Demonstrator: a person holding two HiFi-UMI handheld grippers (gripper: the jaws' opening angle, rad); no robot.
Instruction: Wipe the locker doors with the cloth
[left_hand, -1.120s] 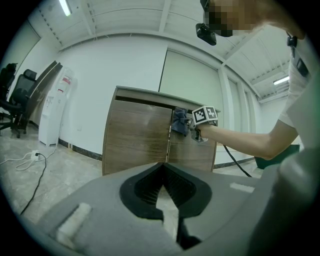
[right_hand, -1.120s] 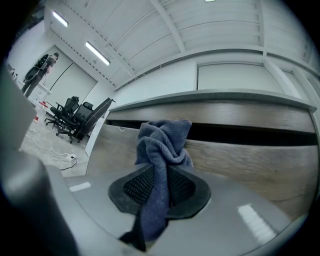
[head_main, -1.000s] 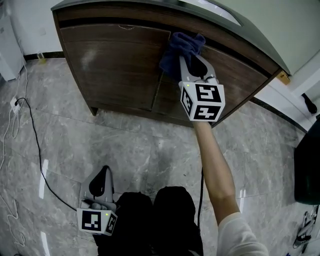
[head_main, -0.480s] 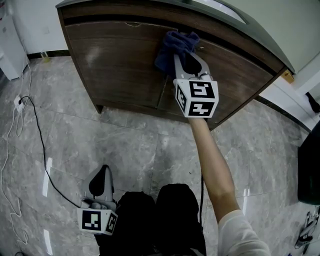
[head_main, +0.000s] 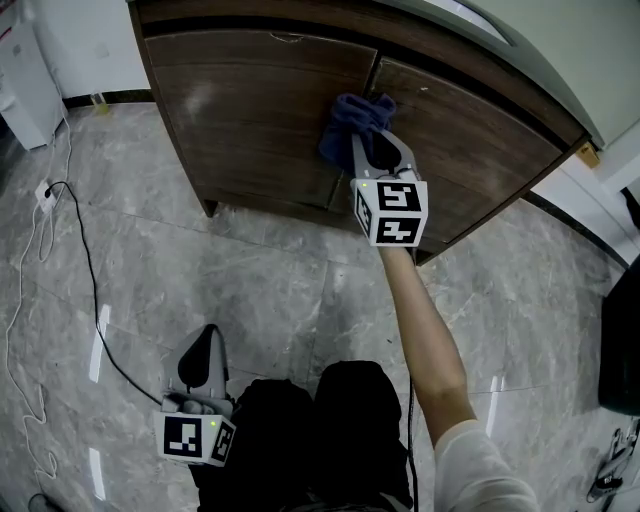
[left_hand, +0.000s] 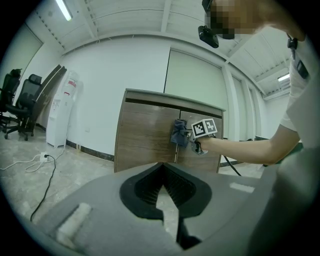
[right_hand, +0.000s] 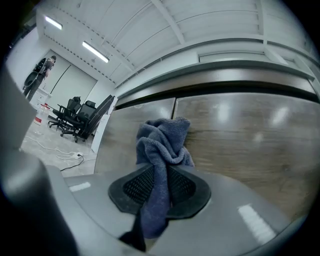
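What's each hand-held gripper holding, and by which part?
Right hand-held gripper grips the blue cloth by its bunched middle; left hand-held gripper holds nothing.

Grey left hand-held gripper (head_main: 209, 335), white sleeve (head_main: 475, 475)

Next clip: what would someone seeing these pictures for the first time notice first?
The dark blue cloth draws the eye first: it is clamped in the right gripper and pressed against the brown wooden locker doors, at the seam between them. Next comes the left gripper, empty and held low over the grey marble floor, just in front of the person's legs.
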